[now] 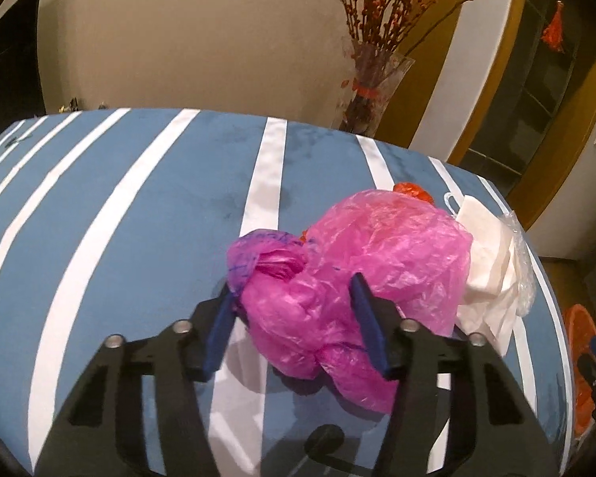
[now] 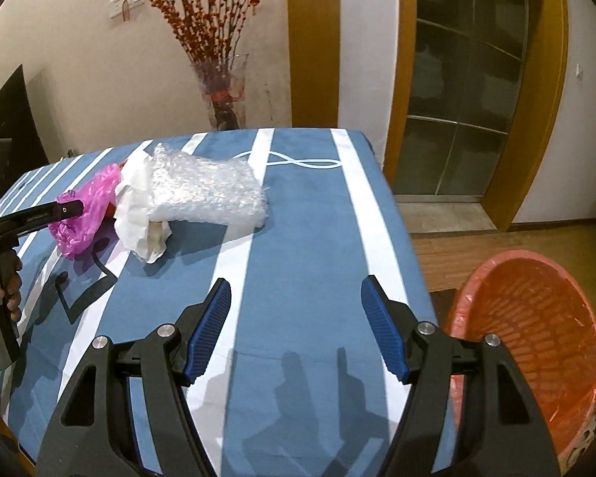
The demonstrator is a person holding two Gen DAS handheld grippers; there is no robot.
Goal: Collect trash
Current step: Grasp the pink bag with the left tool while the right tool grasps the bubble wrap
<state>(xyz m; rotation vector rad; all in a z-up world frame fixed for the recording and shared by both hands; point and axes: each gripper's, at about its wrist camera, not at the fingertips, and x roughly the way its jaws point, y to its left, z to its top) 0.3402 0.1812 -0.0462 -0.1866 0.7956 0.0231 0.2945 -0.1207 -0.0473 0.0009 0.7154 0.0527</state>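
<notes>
A crumpled pink plastic bag (image 1: 349,262) lies on the blue-and-white striped table (image 1: 139,206). My left gripper (image 1: 294,298) is open, its blue pads on either side of the bag's near end. White paper (image 1: 488,262) and clear bubble wrap (image 1: 520,262) lie just right of the bag, with something orange (image 1: 413,191) behind it. In the right wrist view the pink bag (image 2: 87,210), white paper (image 2: 139,214) and bubble wrap (image 2: 206,190) lie at the far left. My right gripper (image 2: 296,322) is open and empty above the near table (image 2: 318,238).
A red mesh bin lined with a red bag (image 2: 536,338) stands on the wooden floor right of the table; its edge shows in the left wrist view (image 1: 584,357). A glass vase of red branches (image 2: 222,91) stands behind the table by the wall. A white cord (image 2: 298,161) lies at the far edge.
</notes>
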